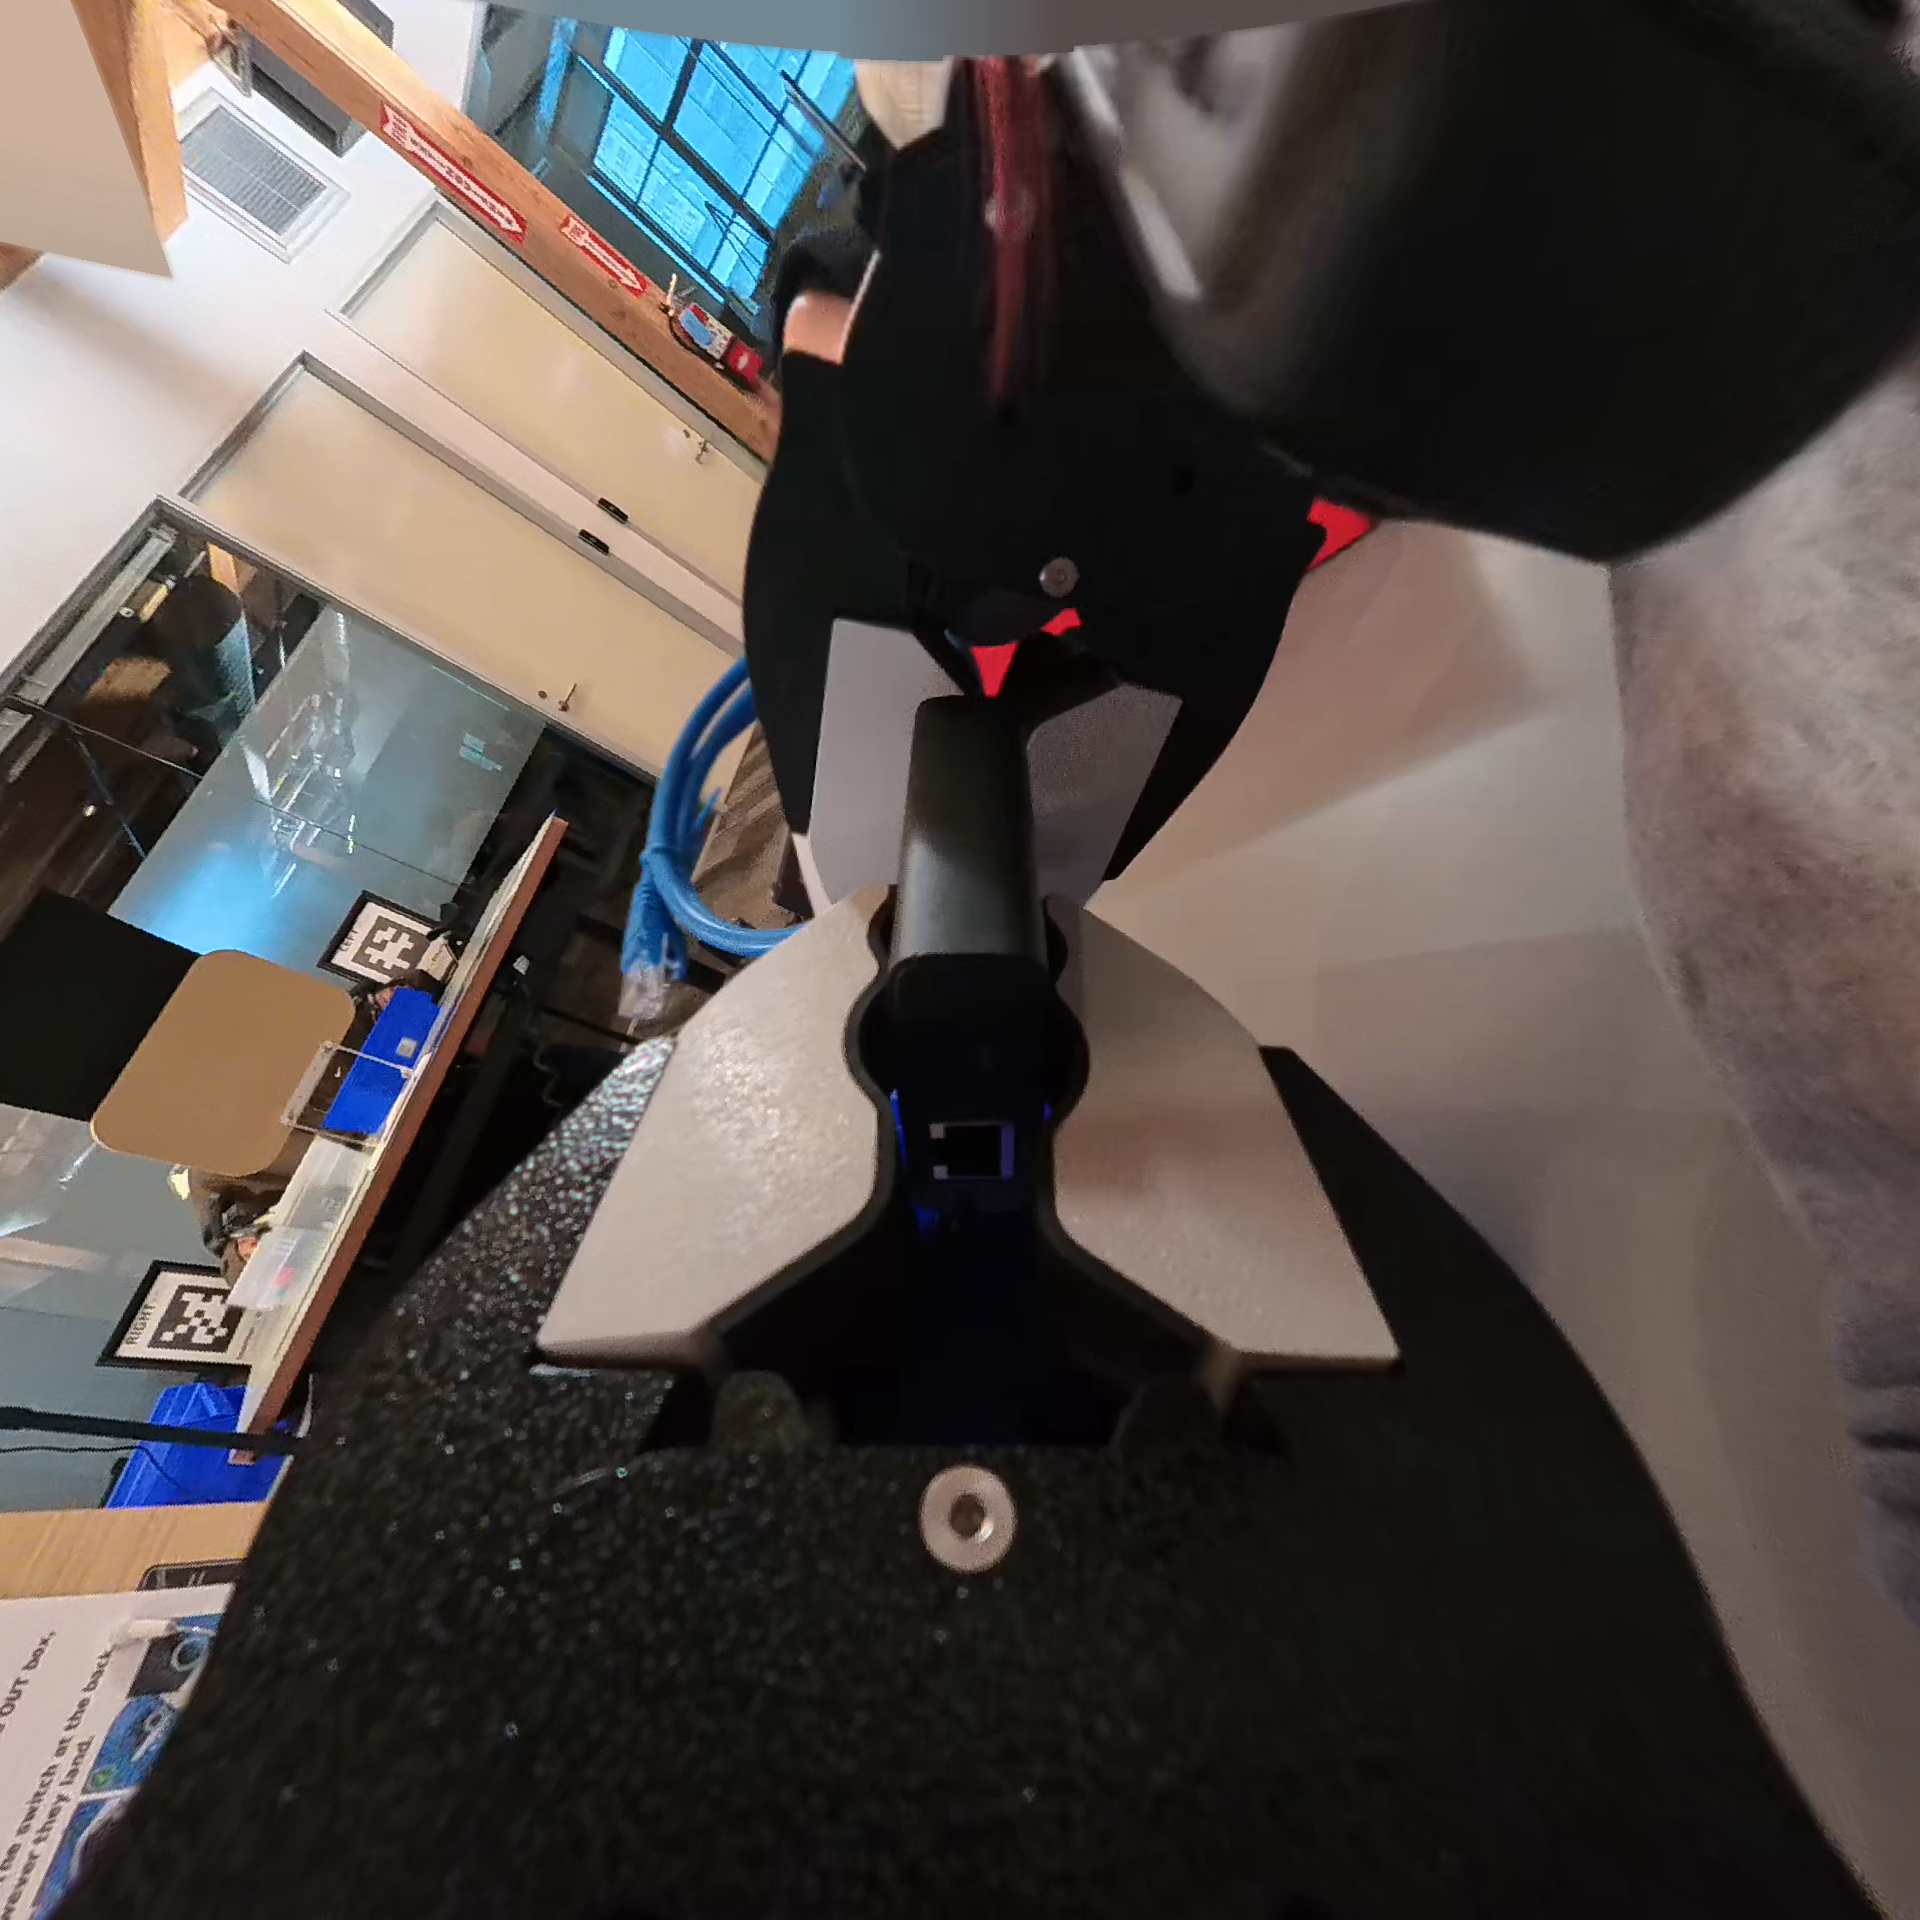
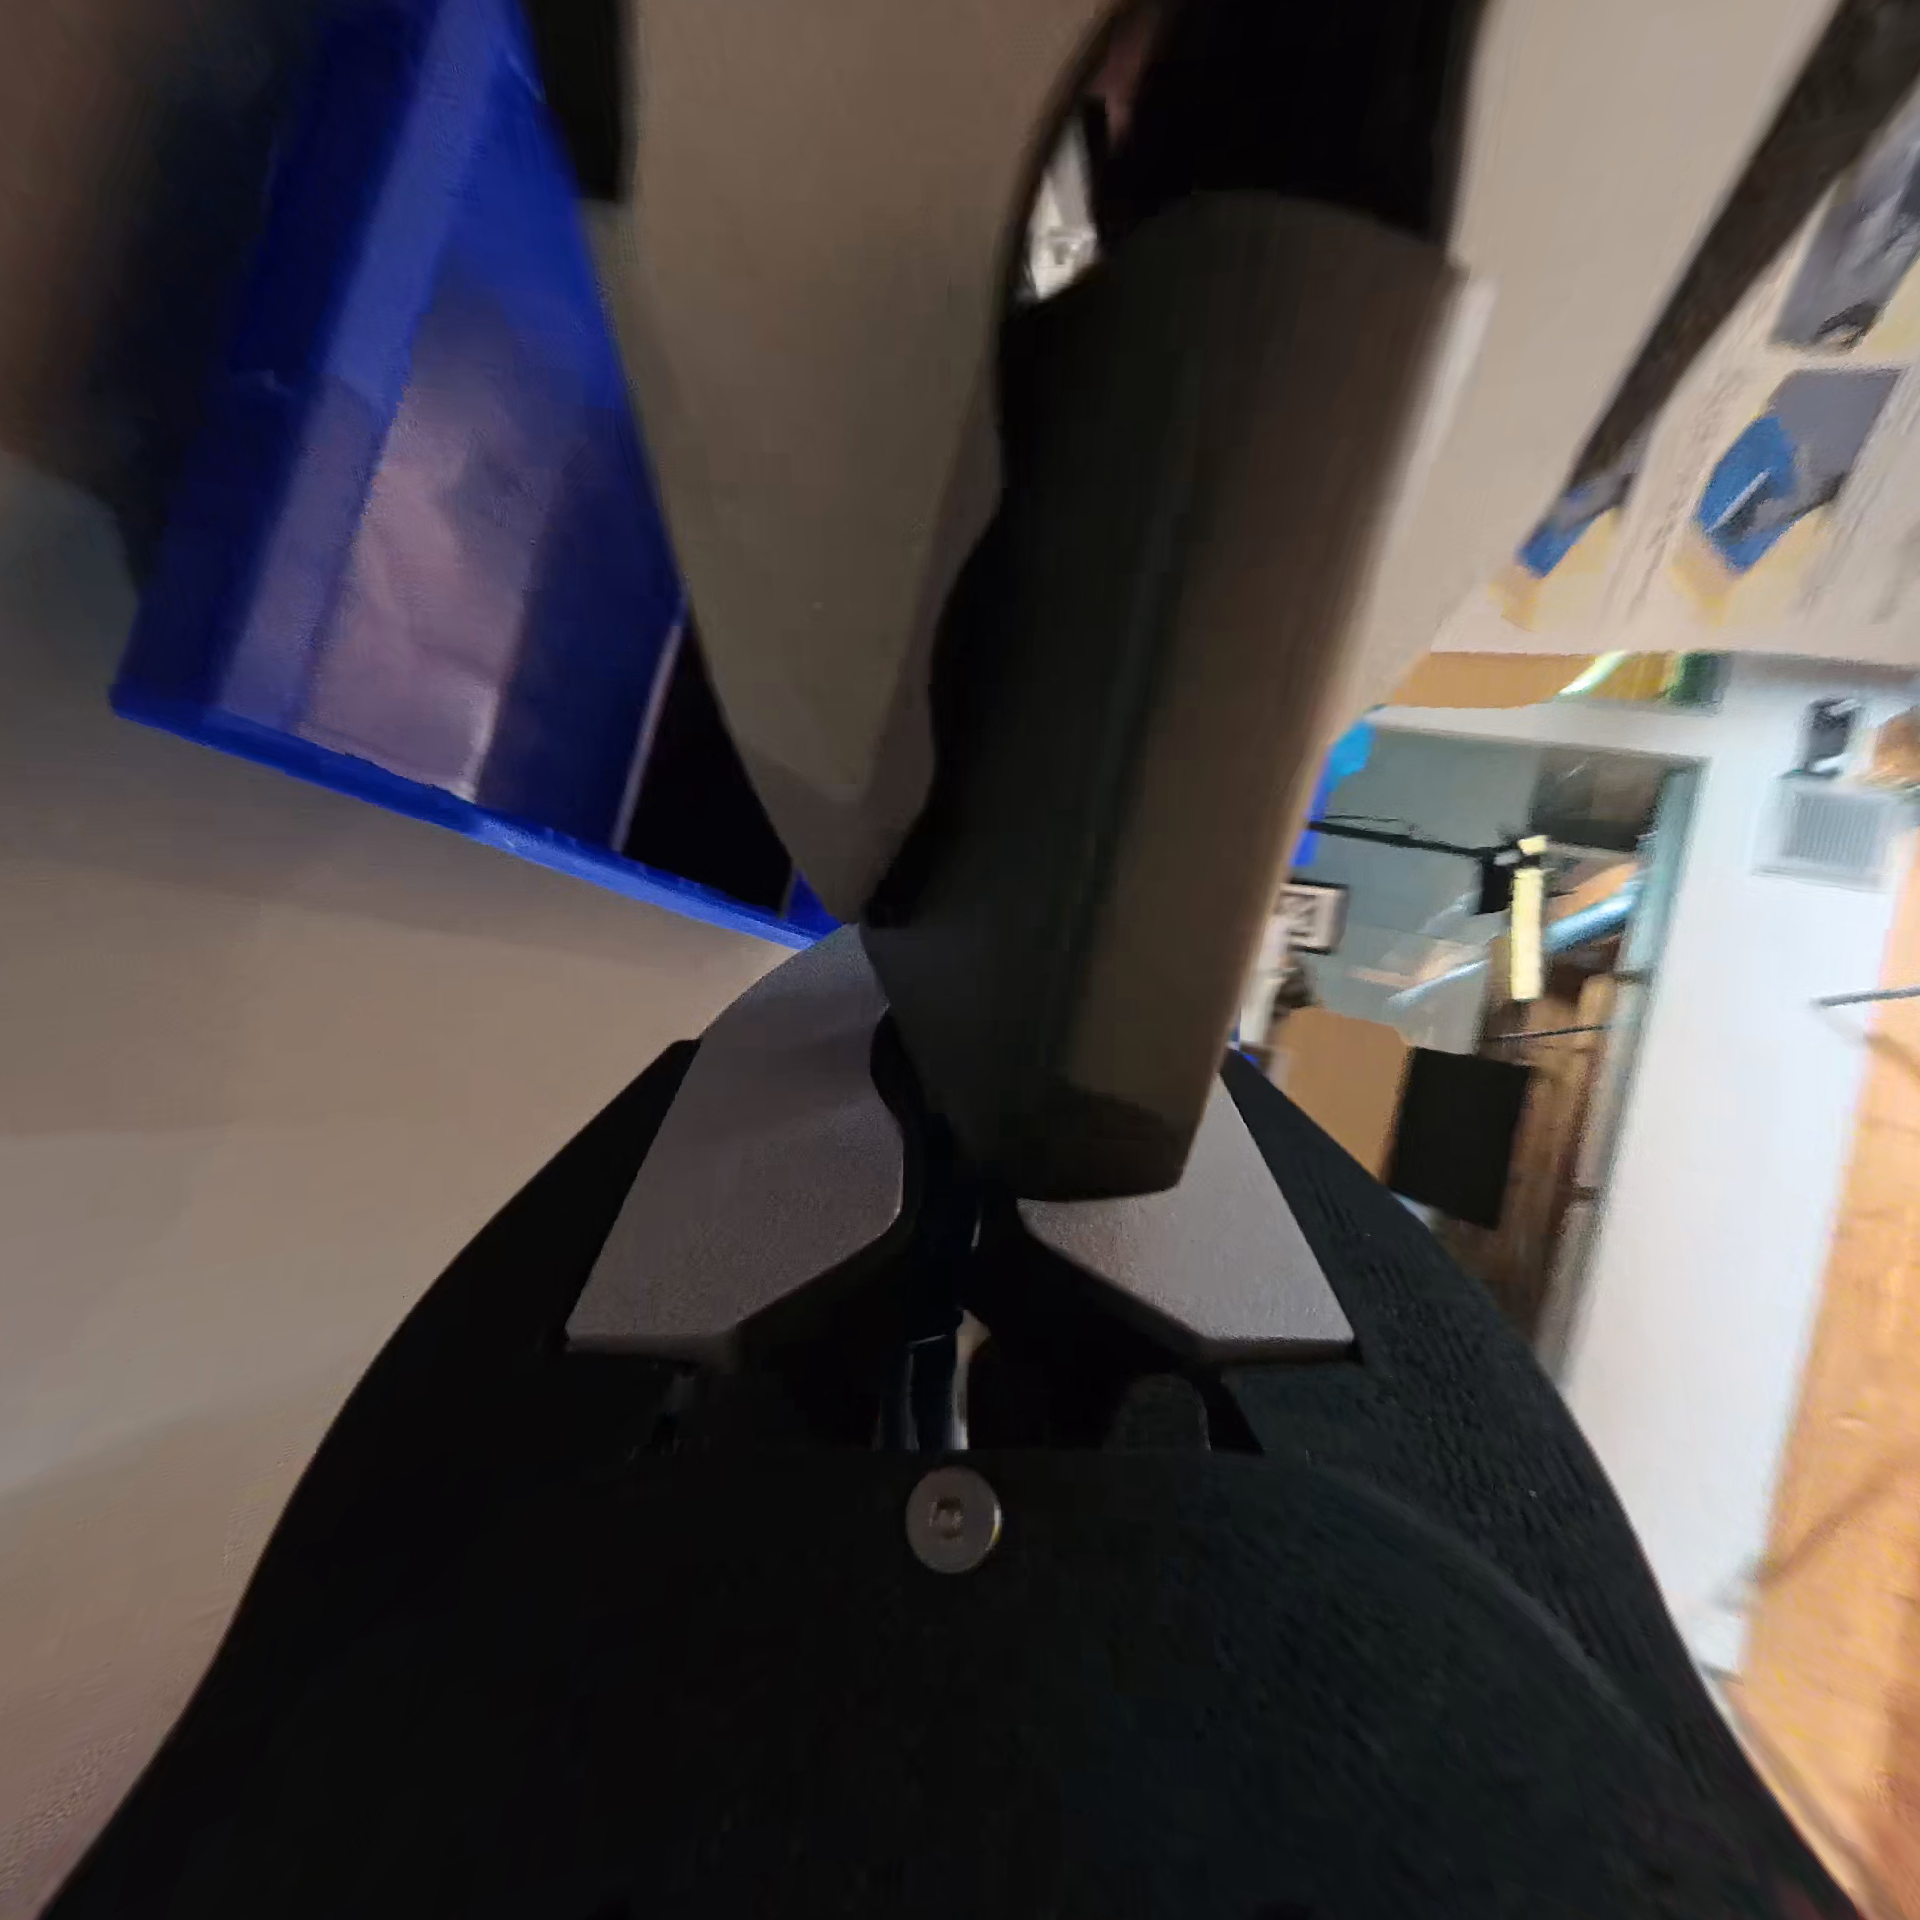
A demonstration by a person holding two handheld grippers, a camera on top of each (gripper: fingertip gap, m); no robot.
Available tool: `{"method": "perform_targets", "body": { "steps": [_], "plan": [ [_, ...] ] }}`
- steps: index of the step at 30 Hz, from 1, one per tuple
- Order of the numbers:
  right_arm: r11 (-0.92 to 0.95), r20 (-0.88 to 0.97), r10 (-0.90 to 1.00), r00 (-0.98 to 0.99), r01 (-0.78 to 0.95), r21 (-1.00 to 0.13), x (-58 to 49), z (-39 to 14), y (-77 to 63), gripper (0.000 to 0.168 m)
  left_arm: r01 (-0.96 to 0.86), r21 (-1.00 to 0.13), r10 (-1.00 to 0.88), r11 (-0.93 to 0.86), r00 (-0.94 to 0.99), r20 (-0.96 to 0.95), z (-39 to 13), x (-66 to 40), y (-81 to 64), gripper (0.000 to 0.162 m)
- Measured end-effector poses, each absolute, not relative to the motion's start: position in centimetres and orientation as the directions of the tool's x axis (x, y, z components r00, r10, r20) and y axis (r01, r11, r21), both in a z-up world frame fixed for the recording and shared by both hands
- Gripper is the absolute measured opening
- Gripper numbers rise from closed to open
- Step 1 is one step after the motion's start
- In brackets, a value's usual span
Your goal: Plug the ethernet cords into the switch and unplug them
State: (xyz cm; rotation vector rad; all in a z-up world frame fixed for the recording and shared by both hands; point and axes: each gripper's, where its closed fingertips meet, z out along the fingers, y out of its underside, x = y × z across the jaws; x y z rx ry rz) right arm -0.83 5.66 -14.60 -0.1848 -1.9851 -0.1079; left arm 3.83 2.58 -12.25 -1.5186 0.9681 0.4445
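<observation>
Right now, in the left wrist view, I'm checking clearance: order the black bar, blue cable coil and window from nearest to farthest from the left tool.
1. black bar: clamped in the left tool, centre.
2. blue cable coil: beyond, left of centre.
3. window: far, upper left.

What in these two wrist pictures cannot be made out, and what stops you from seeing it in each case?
- Left wrist view: how far the black bar runs is hidden; both ends sit inside the left gripper and the right gripper.
- Left wrist view: the blue cable is partly hidden behind the right gripper.
- Right wrist view: the dark object in the right gripper is blurred and cut off at the top.
- Right wrist view: the blue bin contents are blurred.
</observation>
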Motion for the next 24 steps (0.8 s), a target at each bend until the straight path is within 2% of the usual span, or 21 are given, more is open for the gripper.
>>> {"method": "perform_targets", "body": {
  "steps": [3,8,10,11,13,15,17,19,22,24],
  "plan": [
    [0.985,0.919,-0.104,-0.38,0.091,0.148,-0.5,-14.7,5.0,0.01,-0.784,-0.617,-0.37,0.066,0.555,-0.745,-12.7,4.3,2.1,0.022],
    [0.965,0.86,-0.238,-0.451,-0.005,0.264,0.5,-15.7,4.4,0.009,-0.777,-0.625,-0.446,0.076,0.534,-0.718,-13.5,4.8,1.1,0.023],
    [0.833,0.673,-0.461,-0.579,-0.021,0.553,1.8,-17.8,9.6,0.007,-0.748,-0.663,-0.438,0.027,0.587,-0.68,-12.7,2.9,0.0,0.025],
    [0.8,0.591,-0.48,-0.648,-0.048,0.598,3.0,-19.4,11.9,0.006,-0.71,-0.704,-0.384,0.002,0.65,-0.656,-11.4,1.2,-0.3,0.025],
    [0.877,0.59,-0.34,-0.732,-0.02,0.481,4.3,-21.0,12.3,0.006,-0.708,-0.706,-0.328,-0.014,0.671,-0.665,-10.4,-0.1,-0.3,0.025],
    [0.929,0.711,-0.202,-0.674,0.098,0.357,3.2,-19.2,12.0,0.006,-0.747,-0.665,-0.3,-0.016,0.638,-0.71,-11.2,0.0,0.5,0.022],
    [0.954,0.793,-0.054,-0.607,0.203,0.22,3.1,-17.2,12.6,0.007,-0.738,-0.675,-0.304,-0.015,0.646,-0.7,-12.3,-0.1,1.1,0.024],
    [0.948,0.843,0.081,-0.532,0.302,0.1,4.1,-15.2,14.1,0.007,-0.695,-0.718,-0.308,-0.036,0.691,-0.654,-12.9,-0.7,1.6,0.022],
    [0.894,0.891,0.202,-0.407,0.447,0.002,7.9,-11.2,19.1,0.007,-0.589,-0.808,-0.333,-0.011,0.764,-0.552,-12.6,-0.8,1.9,0.022],
    [0.819,0.858,0.377,-0.348,0.558,-0.133,12.3,-9.6,23.0,0.007,-0.576,-0.817,-0.324,-0.003,0.774,-0.544,-12.6,-0.9,2.3,0.022]
  ]
}}
